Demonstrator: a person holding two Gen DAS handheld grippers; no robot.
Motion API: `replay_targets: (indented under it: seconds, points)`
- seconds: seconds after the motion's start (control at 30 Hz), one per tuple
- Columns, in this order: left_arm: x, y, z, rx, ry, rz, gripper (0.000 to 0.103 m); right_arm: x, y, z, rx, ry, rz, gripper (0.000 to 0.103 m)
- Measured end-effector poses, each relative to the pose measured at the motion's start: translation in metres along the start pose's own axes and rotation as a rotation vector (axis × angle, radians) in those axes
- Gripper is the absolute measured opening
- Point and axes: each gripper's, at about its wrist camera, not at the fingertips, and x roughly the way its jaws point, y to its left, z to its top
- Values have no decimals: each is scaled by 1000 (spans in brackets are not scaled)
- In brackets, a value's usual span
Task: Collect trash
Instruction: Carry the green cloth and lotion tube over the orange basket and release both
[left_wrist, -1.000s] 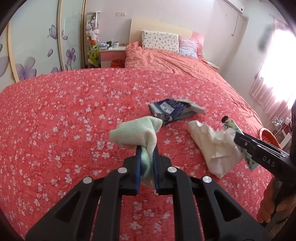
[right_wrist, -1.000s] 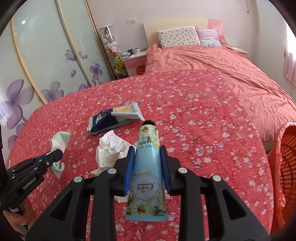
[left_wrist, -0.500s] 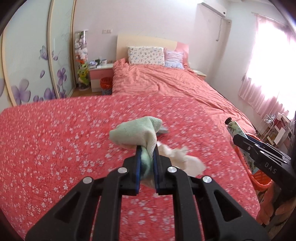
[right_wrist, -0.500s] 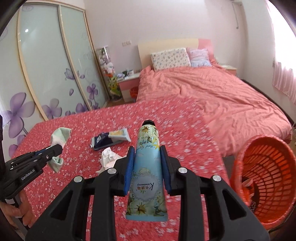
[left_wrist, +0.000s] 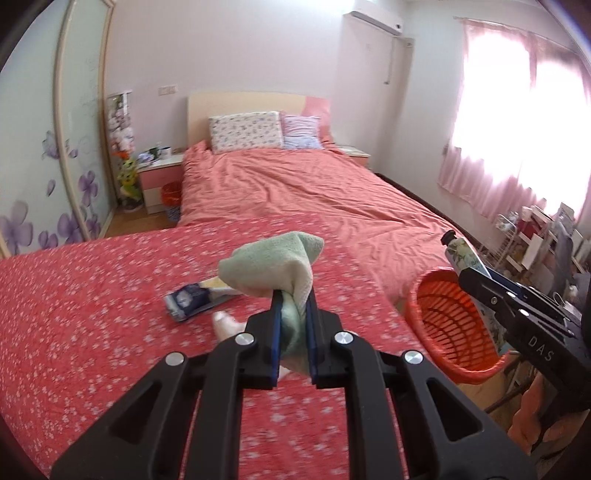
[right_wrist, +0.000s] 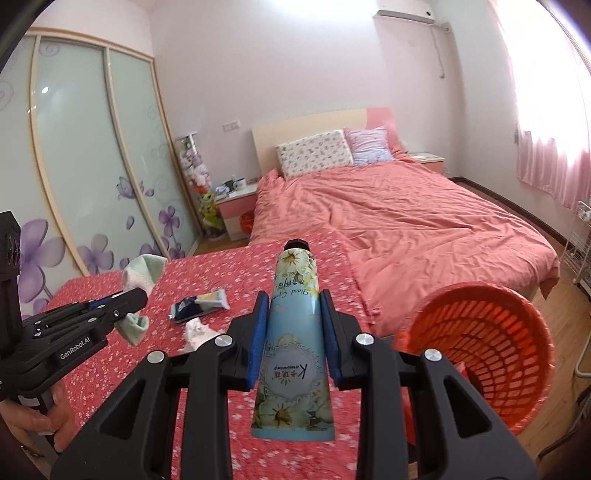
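My left gripper (left_wrist: 291, 295) is shut on a pale green sock (left_wrist: 269, 267), which bulges above the blue pads. In the right wrist view the same sock (right_wrist: 142, 273) hangs from that gripper (right_wrist: 136, 297) at the left. My right gripper (right_wrist: 294, 301) is shut on a light blue hand-cream tube (right_wrist: 293, 332) with a black cap pointing away. An orange mesh basket (right_wrist: 480, 339) stands tilted at the bed's right side, beside the right gripper (left_wrist: 461, 275). A dark blue wrapper (right_wrist: 197, 308) and a crumpled white tissue (right_wrist: 195, 330) lie on the red flowered blanket (left_wrist: 92, 295).
A second bed with a salmon quilt (left_wrist: 295, 192) and pillows lies beyond. A pink nightstand (left_wrist: 159, 177), a small orange bin (left_wrist: 170, 194) and sliding wardrobe doors (right_wrist: 92, 166) stand at the left. A wire rack (left_wrist: 517, 240) and curtained window are at the right.
Both grippers rose and swung right with their loads still held. The orange basket came into view at the right; the wrapper and tissue now lie lower and farther left.
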Motion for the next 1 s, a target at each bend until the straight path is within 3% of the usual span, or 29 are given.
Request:
replay_targets:
  seconds: [0.57,1.0]
  points:
    - [37,-118,4,119,32,-156,12,-32,-104,-9,132,-59,-136,28]
    - [96,-209,-10,176,105,-326,12,-21,-168,-19,237,-58,-205,28]
